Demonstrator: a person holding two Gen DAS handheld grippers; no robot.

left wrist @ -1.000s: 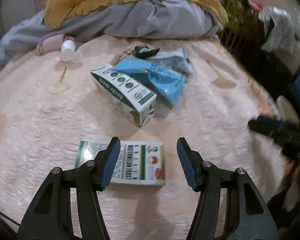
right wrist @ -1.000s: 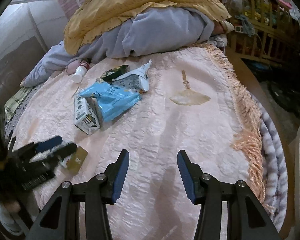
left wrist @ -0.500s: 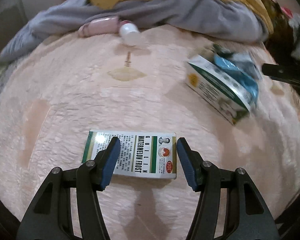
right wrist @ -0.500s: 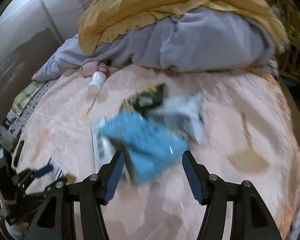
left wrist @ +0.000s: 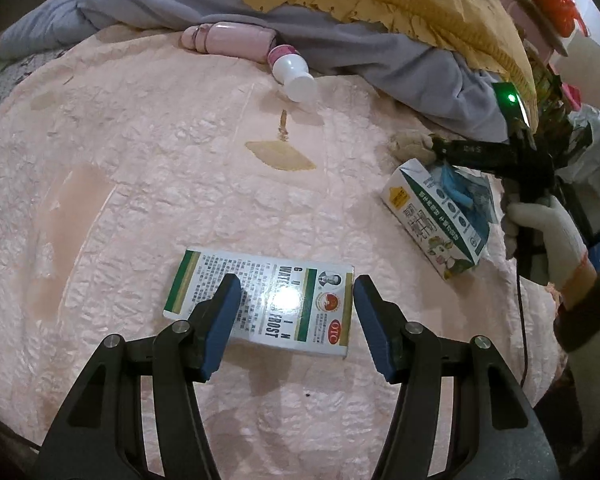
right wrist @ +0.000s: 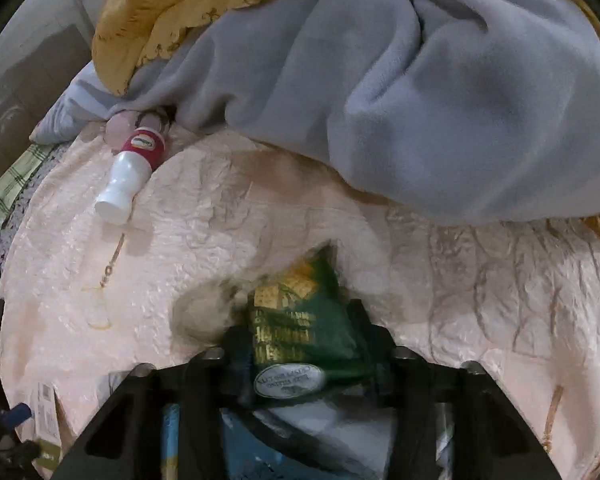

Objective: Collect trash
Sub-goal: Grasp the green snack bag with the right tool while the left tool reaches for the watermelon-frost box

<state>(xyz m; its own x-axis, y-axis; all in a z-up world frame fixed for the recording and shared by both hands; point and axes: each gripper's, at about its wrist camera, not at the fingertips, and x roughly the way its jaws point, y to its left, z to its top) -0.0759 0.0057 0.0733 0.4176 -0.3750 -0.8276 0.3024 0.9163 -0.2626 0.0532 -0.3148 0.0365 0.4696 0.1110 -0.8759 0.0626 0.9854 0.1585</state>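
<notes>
The left gripper point(left wrist: 294, 320) is hanging with its jaws about half apart over the flat white-and-green cardboard medicine box point(left wrist: 260, 300) lying on the peach quilted bedspread point(left wrist: 140, 184), gripping nothing. Only that view catches the white-gloved hand point(left wrist: 548, 232) at 3 o'clock, working its tool over the white-and-green carton point(left wrist: 432, 220). The right gripper point(right wrist: 300, 344) has its own close-up: jaws closing around a dark green foil snack packet point(right wrist: 296, 320), though it's blurry, so I can't swear the pads are biting yet. A white plastic bottle with a red label point(right wrist: 128, 168) sits at 10 o'clock. A second ago that gripper was over bare quilt, wider open; the left one has slid along the box.
</notes>
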